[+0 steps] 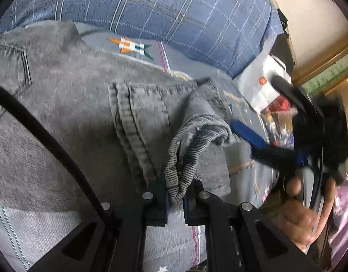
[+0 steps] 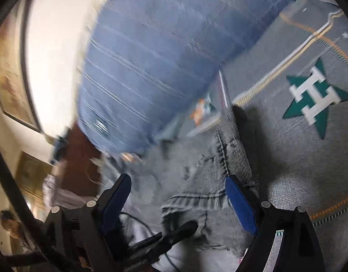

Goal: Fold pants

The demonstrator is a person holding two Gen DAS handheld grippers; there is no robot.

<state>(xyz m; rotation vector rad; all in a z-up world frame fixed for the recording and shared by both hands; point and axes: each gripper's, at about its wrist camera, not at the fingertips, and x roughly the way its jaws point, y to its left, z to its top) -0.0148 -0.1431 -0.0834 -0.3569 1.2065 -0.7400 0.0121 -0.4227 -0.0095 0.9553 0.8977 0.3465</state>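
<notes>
Grey denim pants (image 1: 67,104) lie spread over a grey bedspread (image 1: 174,233) with star motifs. At the bottom of the left wrist view my left gripper (image 1: 176,198) is shut on a bunched fold of the pants' edge, which sticks up between its pads. My right gripper (image 1: 255,102) hovers at the right, past the crumpled end of the pants, with a person's hand (image 1: 296,215) holding it. In the right wrist view the right gripper (image 2: 180,201) stands open, blue pads (image 2: 241,206) wide apart above the pants (image 2: 210,188), gripping nothing.
A big blue checked pillow (image 1: 162,11) lies along the back of the bed, also seen as the pillow (image 2: 151,56). A white bag (image 1: 262,83) and small packets sit at the bed's right edge. A person (image 2: 8,222) is at the lower left.
</notes>
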